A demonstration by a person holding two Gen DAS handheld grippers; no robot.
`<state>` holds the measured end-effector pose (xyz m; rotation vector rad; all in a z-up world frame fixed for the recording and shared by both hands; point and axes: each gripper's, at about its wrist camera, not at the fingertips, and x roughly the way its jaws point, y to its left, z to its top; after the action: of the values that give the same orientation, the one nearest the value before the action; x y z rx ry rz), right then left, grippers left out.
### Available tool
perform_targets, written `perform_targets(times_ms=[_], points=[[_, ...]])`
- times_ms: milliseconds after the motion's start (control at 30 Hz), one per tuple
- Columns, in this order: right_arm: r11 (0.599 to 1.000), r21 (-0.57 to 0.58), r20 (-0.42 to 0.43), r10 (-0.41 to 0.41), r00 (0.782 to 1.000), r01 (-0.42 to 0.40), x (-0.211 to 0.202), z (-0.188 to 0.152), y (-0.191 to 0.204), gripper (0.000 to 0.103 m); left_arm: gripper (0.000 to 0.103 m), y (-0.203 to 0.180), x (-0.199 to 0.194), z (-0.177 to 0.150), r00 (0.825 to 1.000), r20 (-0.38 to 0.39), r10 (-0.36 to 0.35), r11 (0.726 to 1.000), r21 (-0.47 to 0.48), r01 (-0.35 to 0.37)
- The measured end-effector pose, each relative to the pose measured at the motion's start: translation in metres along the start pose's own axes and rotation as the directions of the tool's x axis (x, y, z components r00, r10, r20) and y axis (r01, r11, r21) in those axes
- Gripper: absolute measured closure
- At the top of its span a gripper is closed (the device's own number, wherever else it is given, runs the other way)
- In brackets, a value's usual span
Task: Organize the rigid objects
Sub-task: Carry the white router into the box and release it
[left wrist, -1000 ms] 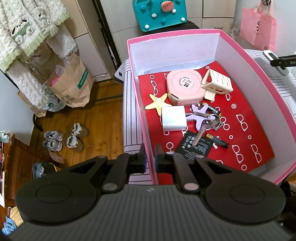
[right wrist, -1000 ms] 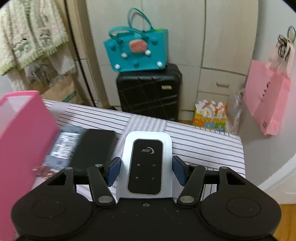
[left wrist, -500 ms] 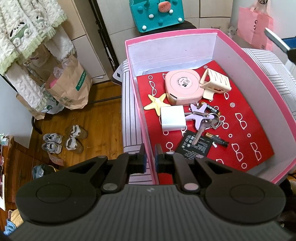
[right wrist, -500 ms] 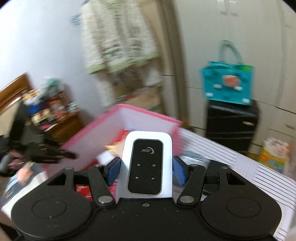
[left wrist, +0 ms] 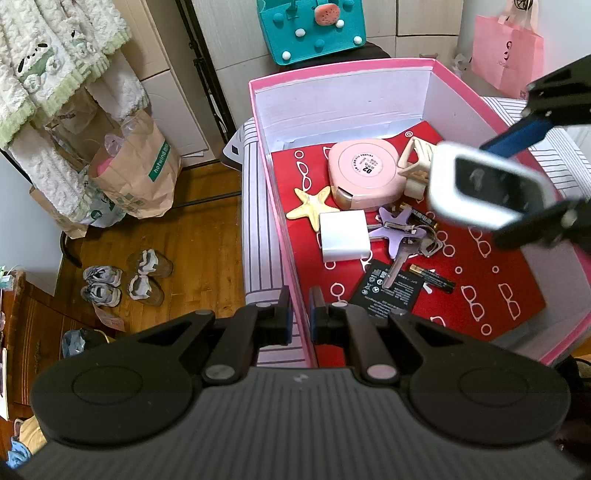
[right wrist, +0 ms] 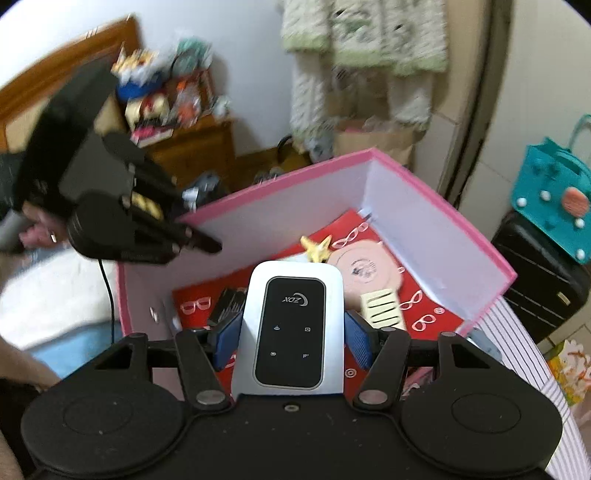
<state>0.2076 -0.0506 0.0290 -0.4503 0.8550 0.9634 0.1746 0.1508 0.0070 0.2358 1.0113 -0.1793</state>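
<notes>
My right gripper (right wrist: 291, 332) is shut on a white pocket router (right wrist: 291, 332) with a black face, held above the open pink box (right wrist: 295, 173). In the left wrist view the router (left wrist: 487, 188) hovers blurred over the box's right half. My left gripper (left wrist: 300, 314) is shut on the box's near-left wall (left wrist: 295, 280). On the red lining lie a pink round case (left wrist: 364, 173), a yellow starfish (left wrist: 312, 201), a white charger (left wrist: 343, 240), a purple keyring with keys (left wrist: 397, 230), a black battery pack (left wrist: 391, 291) and a cream hair claw (left wrist: 417, 162).
The box stands on a striped tabletop (left wrist: 258, 229). Behind it are a teal bag (left wrist: 314, 26) on a black suitcase (right wrist: 535, 269) and a pink paper bag (left wrist: 506, 48). Shoes (left wrist: 125, 280) and a brown paper bag (left wrist: 144, 177) are on the wooden floor at the left.
My right gripper has swung left from over the striped tabletop to above the box, rolling as it went, with the router still gripped. The left gripper has stayed clamped on the box wall.
</notes>
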Motion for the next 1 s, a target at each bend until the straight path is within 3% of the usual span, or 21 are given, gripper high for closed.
perform_targets(times_ms=[233, 567, 700, 833, 900, 1000], points=[[0.997, -0.066, -0.125, 0.018, 0.992, -0.026, 0.029, -0.006, 0.007, 0.037, 0.096, 0.001, 0.000, 0.000, 1.000, 0.000, -0.005, 1.000, 0.001, 0.005], [0.991, -0.119, -0.199, 0.030, 0.980, -0.054, 0.046, -0.016, 0.011, 0.037, 0.096, 0.001, 0.001, 0.001, 1.000, -0.002, -0.006, 1.000, 0.002, 0.006], [0.996, -0.072, -0.123, 0.047, 0.991, -0.056, 0.032, -0.015, 0.004, 0.035, 0.096, 0.001, 0.001, 0.002, 1.000, -0.002, 0.000, 1.000, 0.001, 0.000], [0.998, 0.023, 0.031, 0.056, 0.998, -0.056, -0.009, -0.020, -0.010, 0.033, 0.096, 0.001, 0.001, 0.002, 1.000, -0.002, 0.000, 1.000, 0.000, 0.000], [0.997, 0.072, 0.122, 0.030, 0.992, -0.039, -0.030, -0.029, -0.019, 0.032, 0.096, 0.000, 0.001, 0.003, 1.000, -0.001, 0.000, 1.000, 0.000, 0.000], [0.992, 0.121, 0.275, -0.056, 0.960, 0.023, -0.059, -0.054, -0.028, 0.031, 0.096, 0.000, 0.001, 0.003, 1.000, 0.000, 0.000, 1.000, -0.001, 0.000]])
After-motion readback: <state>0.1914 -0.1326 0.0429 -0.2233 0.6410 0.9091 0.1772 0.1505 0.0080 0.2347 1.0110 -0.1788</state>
